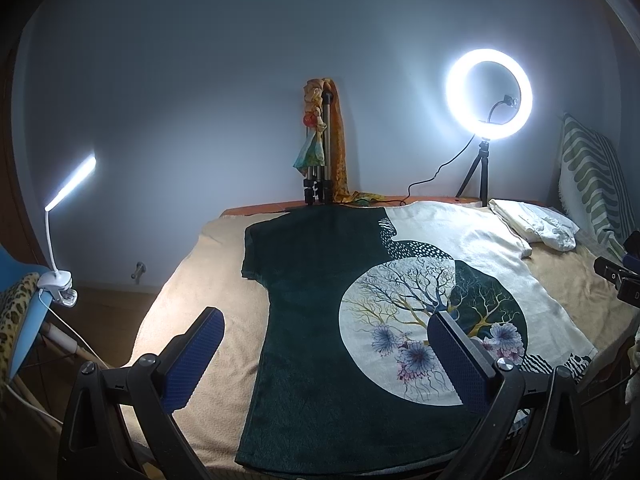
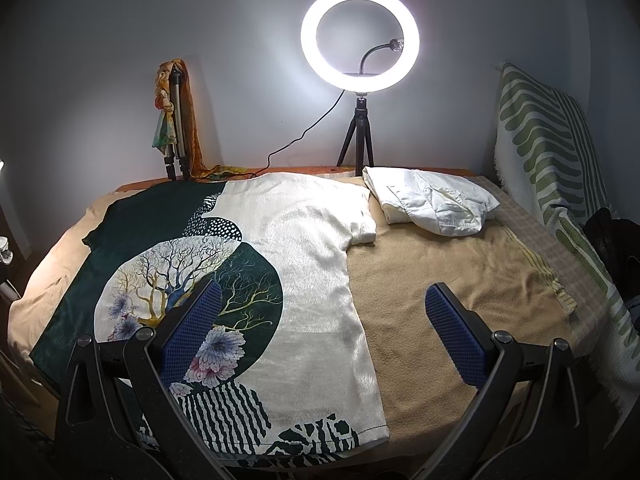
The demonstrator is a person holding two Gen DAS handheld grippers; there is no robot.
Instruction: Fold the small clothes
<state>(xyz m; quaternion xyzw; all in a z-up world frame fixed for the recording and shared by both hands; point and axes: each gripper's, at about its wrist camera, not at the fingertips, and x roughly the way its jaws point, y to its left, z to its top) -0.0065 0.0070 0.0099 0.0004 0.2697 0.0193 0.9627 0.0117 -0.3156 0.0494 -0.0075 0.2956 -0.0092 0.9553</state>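
A short-sleeved T-shirt (image 1: 320,320), half dark green and half cream with a round tree-and-flower print, lies spread flat on the beige towel (image 1: 192,320). In the right wrist view the T-shirt (image 2: 304,248) fills the left half. My left gripper (image 1: 324,328) is open and empty, hovering over the shirt's lower part. My right gripper (image 2: 324,300) is open and empty above the shirt's cream right edge and the towel (image 2: 440,264). A folded white garment (image 2: 432,200) lies at the back right, also in the left wrist view (image 1: 532,224).
A lit ring light on a tripod (image 2: 360,40) stands at the back edge with its cable. A folded tripod with a scarf (image 2: 176,120) leans on the wall. A clip lamp (image 1: 60,280) sits on a blue chair at left. A green-striped cloth (image 2: 552,168) hangs at right.
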